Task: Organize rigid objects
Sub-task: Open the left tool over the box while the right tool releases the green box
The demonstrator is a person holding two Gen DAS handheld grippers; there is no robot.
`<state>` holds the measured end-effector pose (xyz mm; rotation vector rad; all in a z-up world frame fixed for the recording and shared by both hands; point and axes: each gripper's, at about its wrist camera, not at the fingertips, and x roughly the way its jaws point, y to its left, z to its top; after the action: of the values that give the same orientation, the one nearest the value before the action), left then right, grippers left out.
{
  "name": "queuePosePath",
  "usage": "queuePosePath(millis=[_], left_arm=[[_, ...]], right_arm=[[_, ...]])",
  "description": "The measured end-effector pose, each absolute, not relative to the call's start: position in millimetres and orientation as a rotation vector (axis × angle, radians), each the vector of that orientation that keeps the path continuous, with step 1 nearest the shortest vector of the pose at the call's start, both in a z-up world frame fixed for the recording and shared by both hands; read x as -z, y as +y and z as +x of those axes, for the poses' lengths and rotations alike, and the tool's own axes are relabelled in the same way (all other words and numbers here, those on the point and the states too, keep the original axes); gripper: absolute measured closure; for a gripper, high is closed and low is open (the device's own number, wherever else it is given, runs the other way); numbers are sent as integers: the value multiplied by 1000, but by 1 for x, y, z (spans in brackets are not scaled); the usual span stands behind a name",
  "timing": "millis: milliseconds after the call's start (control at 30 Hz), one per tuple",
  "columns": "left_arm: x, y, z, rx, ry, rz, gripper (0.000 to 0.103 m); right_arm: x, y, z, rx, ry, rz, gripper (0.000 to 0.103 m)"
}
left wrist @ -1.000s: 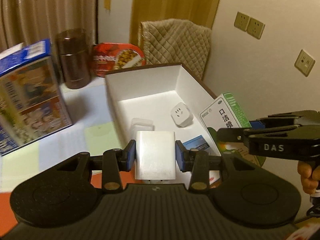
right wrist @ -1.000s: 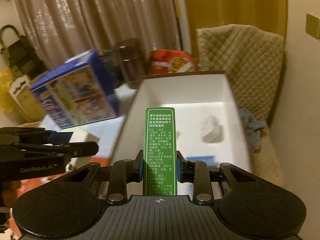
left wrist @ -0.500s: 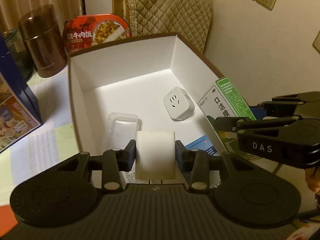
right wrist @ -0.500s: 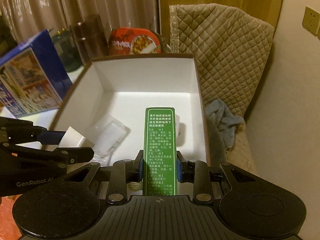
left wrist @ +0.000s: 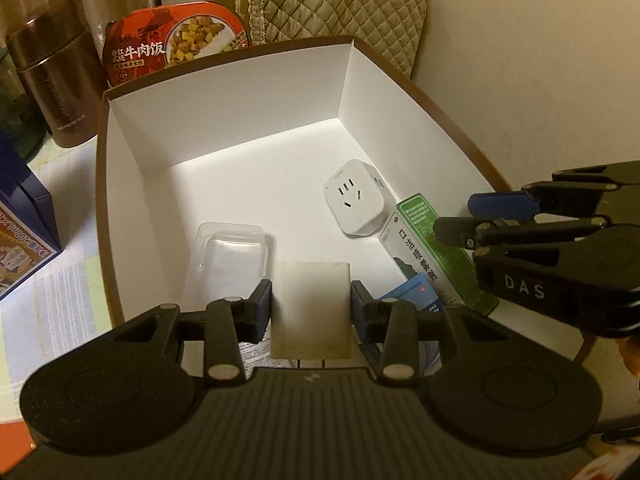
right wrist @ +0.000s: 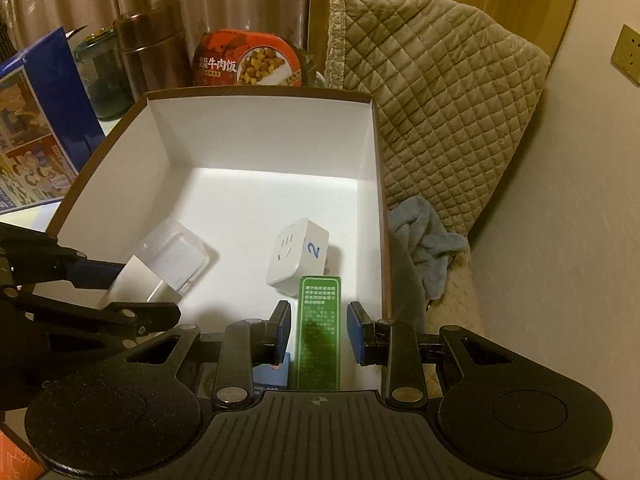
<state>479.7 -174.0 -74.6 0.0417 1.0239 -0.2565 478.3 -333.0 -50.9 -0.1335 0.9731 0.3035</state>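
A white-lined cardboard box (left wrist: 224, 120) (right wrist: 260, 132) holds a white socket adapter (left wrist: 354, 202) (right wrist: 298, 256), a clear plastic case (left wrist: 228, 264) (right wrist: 172, 256) and a blue card (left wrist: 416, 294). My left gripper (left wrist: 311, 308) is shut on a white charger block (left wrist: 311, 314) (right wrist: 136, 284) low over the box's near end. My right gripper (right wrist: 319, 334) is open, its pads apart from the green medicine box (right wrist: 319, 332) (left wrist: 436, 248), which lies in the box by the right wall.
A brown thermos (left wrist: 52, 76), a red rice-meal tub (left wrist: 176, 40) and a blue carton (left wrist: 20, 232) stand behind and left of the box. A quilted cover (right wrist: 436, 108) and a blue cloth (right wrist: 428, 244) lie to the right, against the wall.
Both grippers moved forward and down into the box. My right gripper opened and let go of the green medicine box. My left gripper still holds the charger.
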Motion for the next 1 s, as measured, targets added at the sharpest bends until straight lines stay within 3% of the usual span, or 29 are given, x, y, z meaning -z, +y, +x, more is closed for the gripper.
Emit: queuePosePath(millis=[333,433,767,1000], left_arm=[[80,-181,489,269,1013,57,69],[76,-182,489,276,987,64,65],[63,-173,476,267,973,50,58],[45,-159,454,255,947,39,57]], right_arm=[[51,-333,478,-322,971,-118,75],[51,-334,477,-329,969,-109,73],[40,-336,462,-343,939,-54,53],[29,-340,445,-361,928,8,48]])
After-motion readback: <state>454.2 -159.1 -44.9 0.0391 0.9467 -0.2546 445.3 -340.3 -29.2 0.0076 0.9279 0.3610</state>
